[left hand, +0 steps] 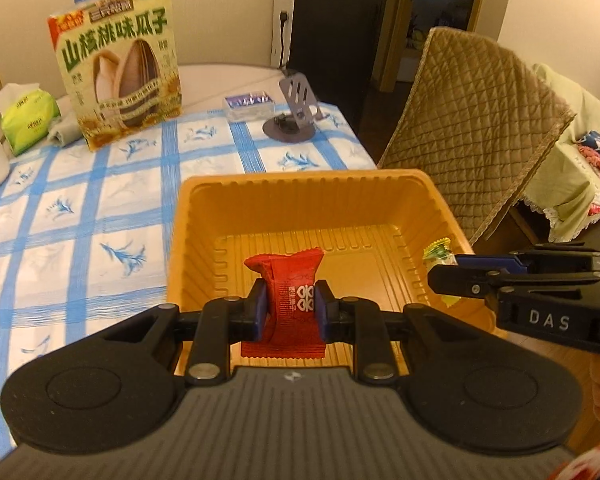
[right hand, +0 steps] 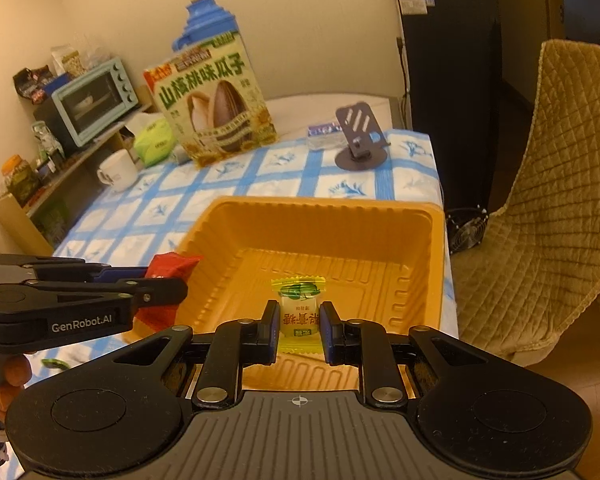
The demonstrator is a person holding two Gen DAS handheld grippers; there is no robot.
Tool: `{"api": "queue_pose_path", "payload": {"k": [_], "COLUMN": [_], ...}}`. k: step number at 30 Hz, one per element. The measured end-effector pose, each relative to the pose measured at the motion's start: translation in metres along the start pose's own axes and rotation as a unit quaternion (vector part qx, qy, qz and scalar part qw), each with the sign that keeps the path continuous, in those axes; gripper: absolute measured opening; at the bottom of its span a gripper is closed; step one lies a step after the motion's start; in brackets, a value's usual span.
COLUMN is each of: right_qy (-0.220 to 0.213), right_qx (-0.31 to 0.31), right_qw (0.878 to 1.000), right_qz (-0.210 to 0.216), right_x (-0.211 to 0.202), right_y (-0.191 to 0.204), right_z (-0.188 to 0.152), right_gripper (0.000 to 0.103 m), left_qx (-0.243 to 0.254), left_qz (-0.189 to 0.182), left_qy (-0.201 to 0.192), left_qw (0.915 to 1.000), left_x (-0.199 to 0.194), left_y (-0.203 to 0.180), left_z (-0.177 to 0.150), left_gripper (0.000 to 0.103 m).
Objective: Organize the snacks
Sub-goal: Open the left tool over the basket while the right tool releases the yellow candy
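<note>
An orange plastic tray (left hand: 312,188) (right hand: 328,210) lies on the blue-checked tablecloth. My left gripper (left hand: 290,308) is shut on a red wrapped snack (left hand: 290,280), held over the tray's near edge. Seen from the right wrist view, that left gripper (right hand: 162,286) comes in from the left with the red snack (right hand: 172,264) beside the tray's left wall. My right gripper (right hand: 299,320) is shut on a small yellow-and-white candy (right hand: 298,312) above the tray's near side. In the left wrist view the right gripper (left hand: 444,270) enters from the right, its yellow candy (left hand: 436,250) peeking out over the tray.
A sunflower-seed bag (left hand: 120,72) (right hand: 216,108) stands at the table's far side, with a green tissue pack (left hand: 26,116), white mug (right hand: 118,170) and grey phone stand (left hand: 296,108) (right hand: 360,136). A quilted chair (left hand: 472,120) stands right of the table. A shelf with a toaster oven (right hand: 92,100) lines the left wall.
</note>
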State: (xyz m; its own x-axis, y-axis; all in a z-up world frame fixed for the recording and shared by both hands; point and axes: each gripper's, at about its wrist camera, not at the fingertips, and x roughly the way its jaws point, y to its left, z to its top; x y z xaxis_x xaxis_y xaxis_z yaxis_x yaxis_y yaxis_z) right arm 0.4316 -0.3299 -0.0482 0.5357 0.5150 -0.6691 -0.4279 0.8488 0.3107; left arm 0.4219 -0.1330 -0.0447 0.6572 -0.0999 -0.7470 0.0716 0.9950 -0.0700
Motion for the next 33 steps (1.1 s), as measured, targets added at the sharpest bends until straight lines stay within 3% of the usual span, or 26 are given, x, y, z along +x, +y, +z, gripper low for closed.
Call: {"api": "queue_pose_path", "payload": {"k": [12,15,18,28,33], "right_qy": [0.037,0.040,0.039,0.038,0.032], "right_qx": [0.019,0.020,0.021,0.015,0.007], "right_qw": [0.999,0.999,0.999,0.999,0.999], "right_qz": [0.005,0.005,0.004,0.010,0.019], "right_x": [0.037,0.040,0.040,0.049,0.056], "right_y": [-0.032,-0.036,-0.039,-0.041,-0.037], "right_z": [0.001,0.002,0.003,0.013,0.017], "right_gripper": [0.021,0.021,0.021,0.021,0.022], "left_qx": [0.002,0.002,0.003,-0.008,-0.007], "left_qz": [0.004,0.003,0.007,0.018,0.030], "left_qy": [0.050,0.050,0.049,0.040,0.033], "left_qw": [0.9988,0.9988,0.9988,0.9990,0.9990], "left_x": [0.057,0.060,0.060,0.047,0.037], "left_y": [-0.018,-0.020,-0.021,-0.010,-0.006], "left_z": [0.001,0.002,0.003,0.007,0.006], "left_gripper": [0.023,0.038,0.045,0.050,0.067]}}
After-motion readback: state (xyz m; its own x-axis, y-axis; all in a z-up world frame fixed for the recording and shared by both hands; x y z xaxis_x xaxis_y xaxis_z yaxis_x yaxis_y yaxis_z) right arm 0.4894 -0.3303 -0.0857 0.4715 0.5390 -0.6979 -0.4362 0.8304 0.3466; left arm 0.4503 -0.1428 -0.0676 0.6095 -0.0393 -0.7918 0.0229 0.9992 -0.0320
